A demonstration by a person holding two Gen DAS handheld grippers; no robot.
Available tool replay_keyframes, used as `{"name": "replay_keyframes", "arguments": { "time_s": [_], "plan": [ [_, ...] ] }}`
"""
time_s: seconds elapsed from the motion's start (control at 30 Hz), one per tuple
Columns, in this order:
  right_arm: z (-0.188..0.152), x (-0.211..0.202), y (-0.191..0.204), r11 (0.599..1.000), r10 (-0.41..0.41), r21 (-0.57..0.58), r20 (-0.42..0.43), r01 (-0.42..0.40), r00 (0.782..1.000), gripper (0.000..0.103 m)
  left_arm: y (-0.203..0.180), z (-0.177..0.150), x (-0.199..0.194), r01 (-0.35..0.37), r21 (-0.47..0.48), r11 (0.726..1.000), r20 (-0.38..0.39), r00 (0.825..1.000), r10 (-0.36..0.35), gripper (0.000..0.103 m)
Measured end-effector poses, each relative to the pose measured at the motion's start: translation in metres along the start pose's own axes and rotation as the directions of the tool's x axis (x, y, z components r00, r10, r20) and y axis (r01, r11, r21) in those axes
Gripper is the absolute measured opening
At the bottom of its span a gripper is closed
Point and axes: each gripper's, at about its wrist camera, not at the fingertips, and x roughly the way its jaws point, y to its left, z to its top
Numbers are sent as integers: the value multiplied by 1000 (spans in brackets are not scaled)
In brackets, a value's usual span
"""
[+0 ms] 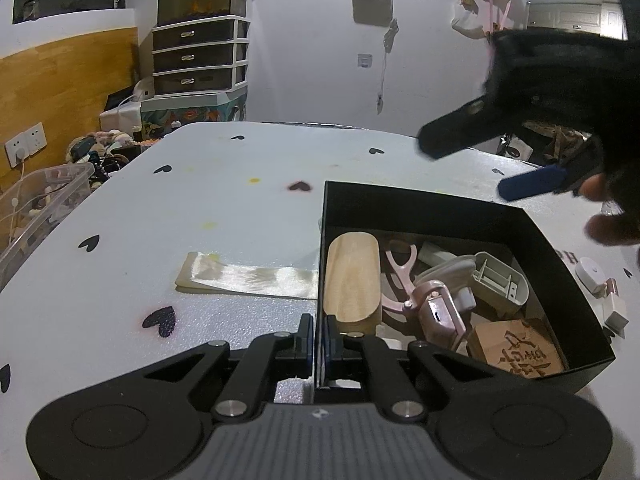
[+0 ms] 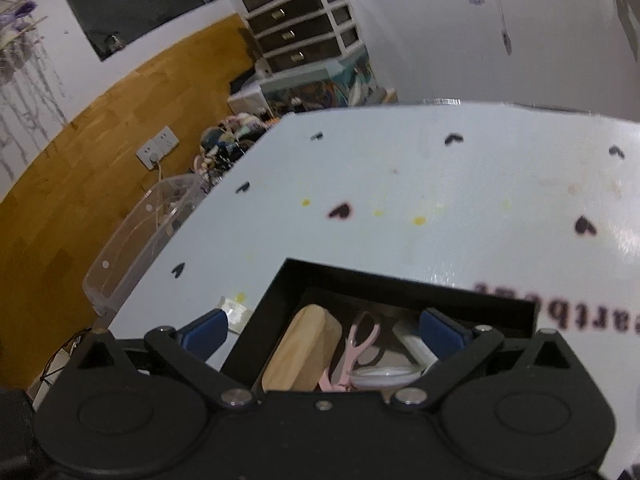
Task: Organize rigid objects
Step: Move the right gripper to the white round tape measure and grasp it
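A black box (image 1: 440,210) stands on the white table and holds a wooden block (image 1: 352,280), pink scissors (image 1: 400,276), a pink device (image 1: 438,316), a grey plastic holder (image 1: 500,282) and a carved wooden stamp (image 1: 516,348). My left gripper (image 1: 319,344) is shut on the box's near left wall. My right gripper (image 2: 322,330) is open and empty above the box (image 2: 360,276); it also shows in the left wrist view (image 1: 480,164) over the box's far right corner. The wooden block (image 2: 300,352) and scissors (image 2: 356,348) lie below it.
A glossy cream strip (image 1: 248,278) lies on the table left of the box. A white tape measure (image 1: 592,272) and small white adapter (image 1: 616,312) lie right of it. A clear plastic bin (image 1: 36,208) stands past the table's left edge.
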Motion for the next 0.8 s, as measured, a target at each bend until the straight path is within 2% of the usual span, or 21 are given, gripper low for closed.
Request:
{"name": "replay_keyframes", "arguments": {
  "time_s": [0.27, 0.43, 0.63, 0.8],
  "plan": [
    [-6, -50, -29, 999, -48, -17, 159, 51, 986, 103, -1, 0, -3, -8, -2, 1000, 1, 1000, 8, 5],
    [-13, -77, -69, 989, -143, 51, 217, 135, 966, 103, -1, 0, -3, -11, -1, 1000, 0, 1000, 11, 5],
    [-29, -95, -124, 941, -333, 143, 221, 307, 917, 103, -3, 0, -4, -16, 6, 1000, -2, 1000, 16, 5],
    [-46, -94, -167, 885, -455, 202, 179, 420, 873, 103, -3, 0, -4, -19, 6, 1000, -3, 1000, 19, 5]
  ]
}}
